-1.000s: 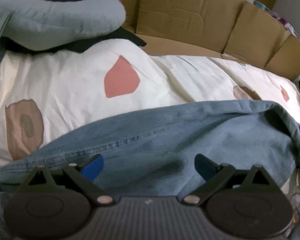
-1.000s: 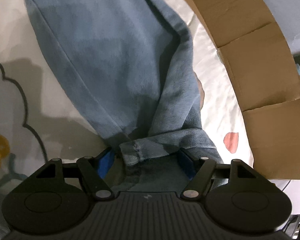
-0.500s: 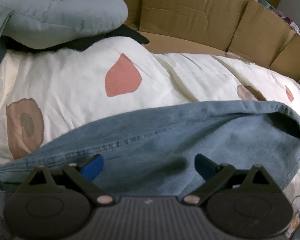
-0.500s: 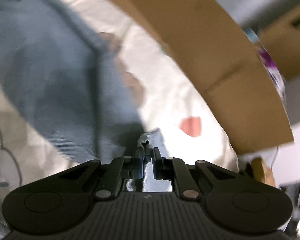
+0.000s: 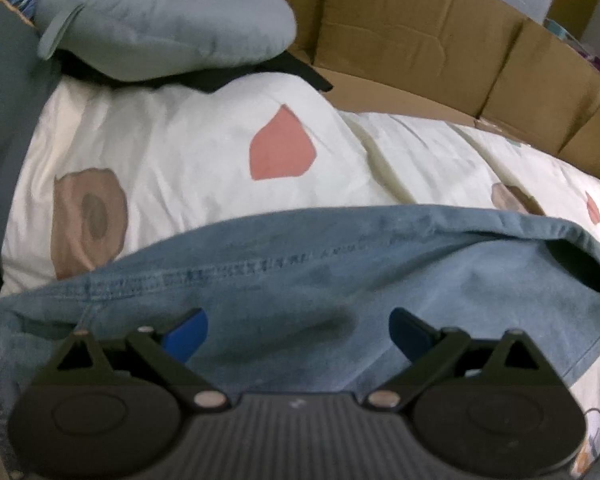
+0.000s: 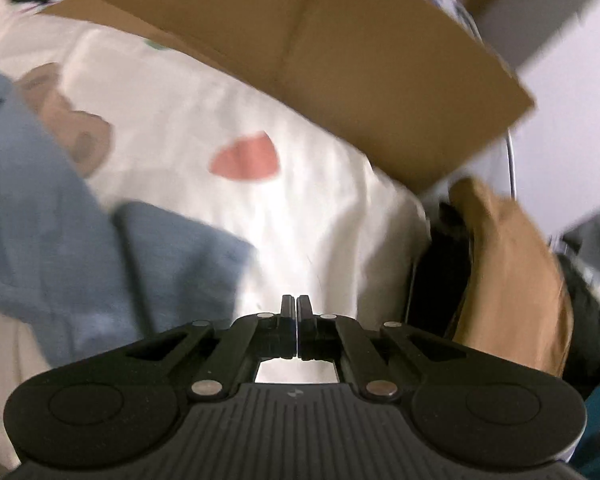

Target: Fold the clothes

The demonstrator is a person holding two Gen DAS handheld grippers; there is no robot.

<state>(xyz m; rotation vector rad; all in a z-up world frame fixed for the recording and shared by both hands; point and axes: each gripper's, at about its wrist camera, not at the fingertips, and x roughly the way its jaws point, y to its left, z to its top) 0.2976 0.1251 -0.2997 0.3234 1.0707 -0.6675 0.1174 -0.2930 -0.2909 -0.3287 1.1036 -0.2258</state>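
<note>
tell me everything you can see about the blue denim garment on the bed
The blue denim garment is faded, soft-looking cloth with a stitched seam running across it and a gathered edge at the far left. It lies spread on the cream patterned bedcover, its right end folded over into a dark pocket. The left gripper sits open just over it. In the blurred right wrist view it lies left of the right gripper, whose shut fingers hold nothing visible.

left gripper — jaws wide apart | right gripper — jaws together, seemingly empty
</note>
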